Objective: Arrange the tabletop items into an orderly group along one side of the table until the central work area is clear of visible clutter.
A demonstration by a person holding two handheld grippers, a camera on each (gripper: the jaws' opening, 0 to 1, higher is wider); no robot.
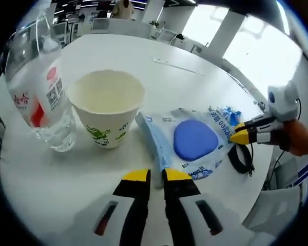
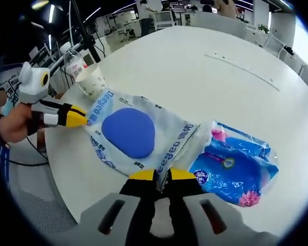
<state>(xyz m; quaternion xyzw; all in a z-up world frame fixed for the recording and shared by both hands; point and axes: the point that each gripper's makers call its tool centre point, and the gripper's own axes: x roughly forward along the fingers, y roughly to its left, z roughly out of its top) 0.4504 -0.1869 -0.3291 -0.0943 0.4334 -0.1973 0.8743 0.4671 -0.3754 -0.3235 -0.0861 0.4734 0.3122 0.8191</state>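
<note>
**Inspector:** State the condition of both grippers.

**Operator:** In the left gripper view I see my left gripper (image 1: 156,177) with its jaws drawn together on the near edge of the wipes pack (image 1: 187,141); the yellow tips pinch the wrapper's border. In the right gripper view my right gripper (image 2: 162,176) has its jaws likewise clamped on the opposite edge of the same pack (image 2: 136,134); each gripper appears in the other's view, at the pack's far end.

**Inspector:** Position of the items?

**Operator:** The wipes pack is white with a blue oval flap; I cannot tell whether it lies flat on the white round table (image 2: 195,66) or is partly lifted; it sits near the table's edge. A paper cup (image 1: 108,107) stands upright just beside it; a clear plastic water bottle (image 1: 38,87) with a red and white label stands beside the cup, on the side away from the pack. A blue tissue packet (image 2: 235,168) with pink flowers lies just beside the pack's other end, close to my right gripper; whether the two touch I cannot tell.
</note>
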